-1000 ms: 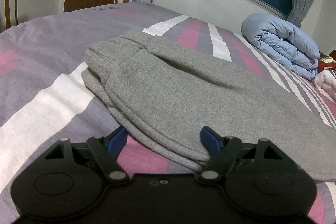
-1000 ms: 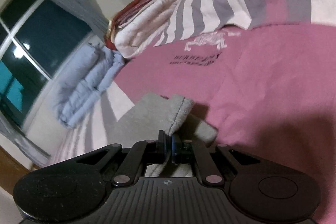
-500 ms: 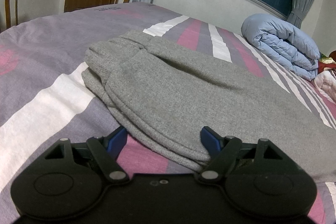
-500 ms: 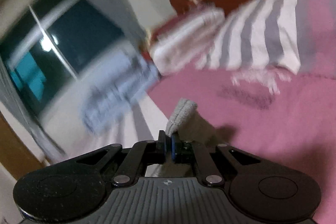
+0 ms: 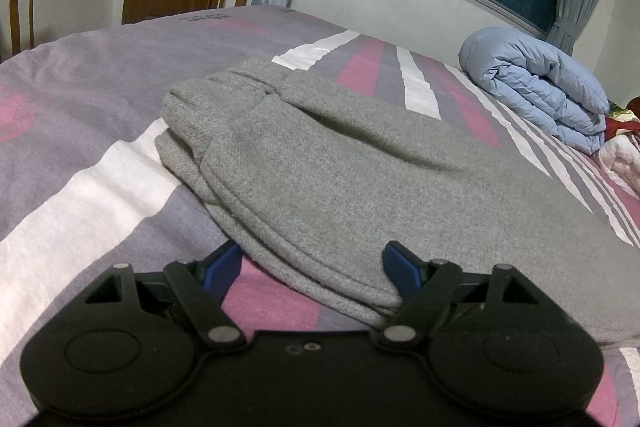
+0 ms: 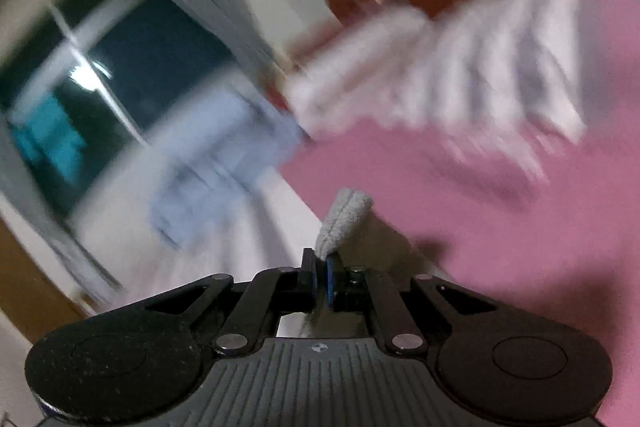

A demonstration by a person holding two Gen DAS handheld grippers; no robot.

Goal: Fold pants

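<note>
Sweatpants, left wrist view: grey sweatpants [image 5: 360,163] lie flat across the striped bedspread [image 5: 80,195], elastic waistband end toward the far edge of the bed, nearest hem just ahead of the camera.
Left gripper: the left gripper [image 5: 312,263] has its jaws spread wide, one blue pad on either side of the near hem; whether the pads touch the cloth cannot be told.
Advice for this hand: judged from the layout, it would best pin the hem flat so the layers do not slide while the other end is carried over.
Right wrist view: the right gripper [image 6: 320,267] is clamped on a grey cuff [image 6: 344,219] of the sweatpants, which pokes up past the fingertips.
Advice for this hand: lift high enough to clear the cloth beneath, then bring the cuff square onto the waistband end.
Hard to make out: this view is heavily motion-blurred; the folded blue quilt [image 5: 532,87] is only a smear there.
Hidden: the trouser leg below the pinch, and how many layers are gripped.
</note>
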